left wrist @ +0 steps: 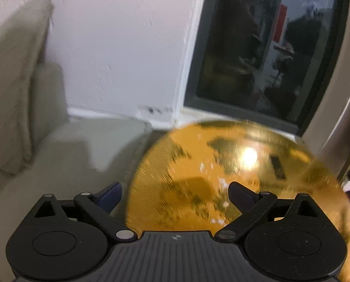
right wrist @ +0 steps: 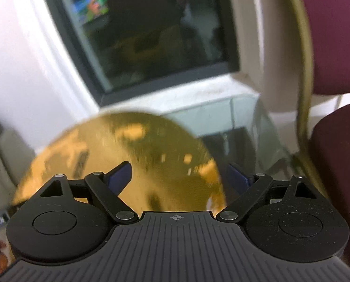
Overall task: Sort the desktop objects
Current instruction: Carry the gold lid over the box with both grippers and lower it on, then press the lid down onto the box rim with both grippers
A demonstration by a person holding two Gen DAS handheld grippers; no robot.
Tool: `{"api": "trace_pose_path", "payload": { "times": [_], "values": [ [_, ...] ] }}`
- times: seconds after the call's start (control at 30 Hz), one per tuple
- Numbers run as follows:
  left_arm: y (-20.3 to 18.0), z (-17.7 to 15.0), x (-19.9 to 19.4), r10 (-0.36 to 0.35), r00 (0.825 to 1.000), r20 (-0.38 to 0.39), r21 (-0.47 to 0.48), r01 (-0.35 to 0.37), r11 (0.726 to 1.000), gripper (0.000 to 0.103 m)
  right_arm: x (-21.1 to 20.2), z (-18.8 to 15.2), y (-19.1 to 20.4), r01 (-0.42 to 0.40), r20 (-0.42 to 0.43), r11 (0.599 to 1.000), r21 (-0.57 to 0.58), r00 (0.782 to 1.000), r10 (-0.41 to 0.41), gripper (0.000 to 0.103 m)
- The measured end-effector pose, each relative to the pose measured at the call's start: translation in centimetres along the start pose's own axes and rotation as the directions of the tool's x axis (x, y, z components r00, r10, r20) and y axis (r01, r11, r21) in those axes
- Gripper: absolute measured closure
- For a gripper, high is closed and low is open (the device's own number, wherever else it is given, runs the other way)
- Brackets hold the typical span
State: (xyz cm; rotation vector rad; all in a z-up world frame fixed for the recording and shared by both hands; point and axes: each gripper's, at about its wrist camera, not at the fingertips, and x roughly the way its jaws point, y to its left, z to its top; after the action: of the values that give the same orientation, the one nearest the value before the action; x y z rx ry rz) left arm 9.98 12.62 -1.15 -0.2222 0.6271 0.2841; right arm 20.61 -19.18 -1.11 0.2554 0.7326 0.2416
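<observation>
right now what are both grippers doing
left gripper: open, holding nothing, over the gold round table
right gripper: open, holding nothing

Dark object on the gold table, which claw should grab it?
Left, marginally: the dark object lies just ahead of the open left claw; for the open right claw it sits off sideways.

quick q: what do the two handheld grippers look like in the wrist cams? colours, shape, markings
Both match. The left gripper and right gripper have a grey ribbed body with a small crosshair mark, two round black discs, black linkage arms with silver pivot pins, and dark blue finger pads. No cables, sleeves or hands visible.
</observation>
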Motion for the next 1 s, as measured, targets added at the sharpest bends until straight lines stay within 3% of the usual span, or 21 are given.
{"api": "trace_pose_path", "payload": {
  "times": [0.2,0.33,0.5,0.7,0.87,1.0],
  "values": [
    [-1.5,1.0,-6.2,0.09,0.989,-0.114,0.072,-0.082,0.994,0.001,-7.6,-0.3,0.2,-0.054,0.008,0.998,-0.04,0.998,0.054,0.006],
    [-2.1,-1.8,-9.9,0.104,0.978,-0.182,0.084,-0.089,0.992,0.001,-11.9,-3.5,0.0,-0.095,-0.042,0.995,-0.034,0.995,0.094,0.005],
    [-3.0,-6.0,-13.2,0.102,0.959,-0.264,0.187,-0.053,0.981,0.001,-15.4,-8.1,0.2,-0.095,-0.161,0.995,0.022,0.982,0.097,0.005],
    [-3.0,-9.1,-15.2,0.151,0.923,-0.354,0.241,-0.066,0.968,0.001,-18.5,-11.7,1.0,-0.085,-0.218,0.996,-0.014,0.973,0.079,0.005],
    [-2.2,-8.5,-16.7,0.165,0.941,-0.296,0.221,-0.1,0.97,0.001,-20.4,-11.9,0.8,-0.094,-0.187,0.995,-0.012,0.978,0.09,0.005],
    [-2.0,-7.8,-17.2,0.168,0.945,-0.28,0.195,-0.115,0.974,0.001,-20.8,-11.6,0.8,-0.094,-0.158,0.995,-0.013,0.983,0.091,0.005]
  ]
}}
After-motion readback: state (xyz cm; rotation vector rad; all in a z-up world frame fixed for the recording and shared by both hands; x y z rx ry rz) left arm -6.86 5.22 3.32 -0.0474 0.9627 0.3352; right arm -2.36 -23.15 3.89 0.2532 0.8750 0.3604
